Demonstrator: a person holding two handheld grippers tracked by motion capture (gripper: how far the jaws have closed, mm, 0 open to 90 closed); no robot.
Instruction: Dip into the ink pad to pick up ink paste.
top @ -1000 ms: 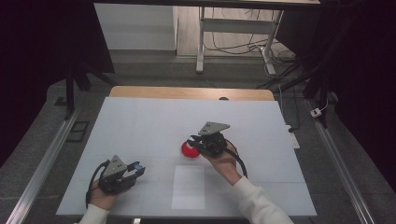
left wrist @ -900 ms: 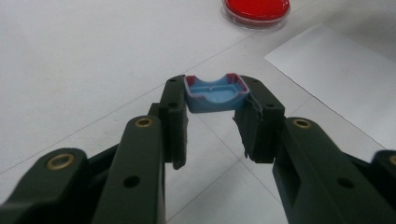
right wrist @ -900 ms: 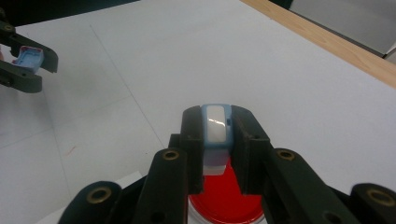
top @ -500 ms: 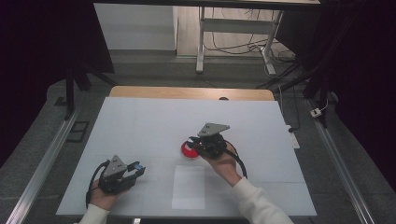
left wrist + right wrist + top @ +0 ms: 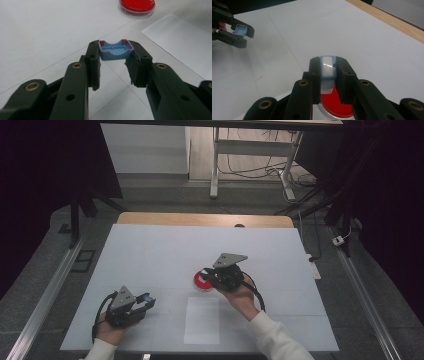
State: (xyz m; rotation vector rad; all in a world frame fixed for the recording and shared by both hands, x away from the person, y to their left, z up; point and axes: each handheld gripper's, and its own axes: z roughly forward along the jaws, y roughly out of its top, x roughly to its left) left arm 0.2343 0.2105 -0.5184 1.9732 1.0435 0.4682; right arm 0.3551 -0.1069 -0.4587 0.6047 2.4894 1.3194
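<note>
Directly above the red dish (image 5: pixel 334 105), the right gripper (image 5: pixel 327 65) clamps a pale-blue applicator (image 5: pixel 328 72); well apart, the left gripper (image 5: pixel 114 53) pinches its cap (image 5: pixel 115 50).

On the white table (image 5: pixel 150 250), the right gripper (image 5: pixel 209 278) sits over the near edge of a red dish (image 5: pixel 201 281), just beyond a white sheet of paper (image 5: pixel 202 320). The left gripper (image 5: pixel 148 300), well apart at the near left, holds a small blue piece (image 5: pixel 146 297) between its 2 jaws.
</note>
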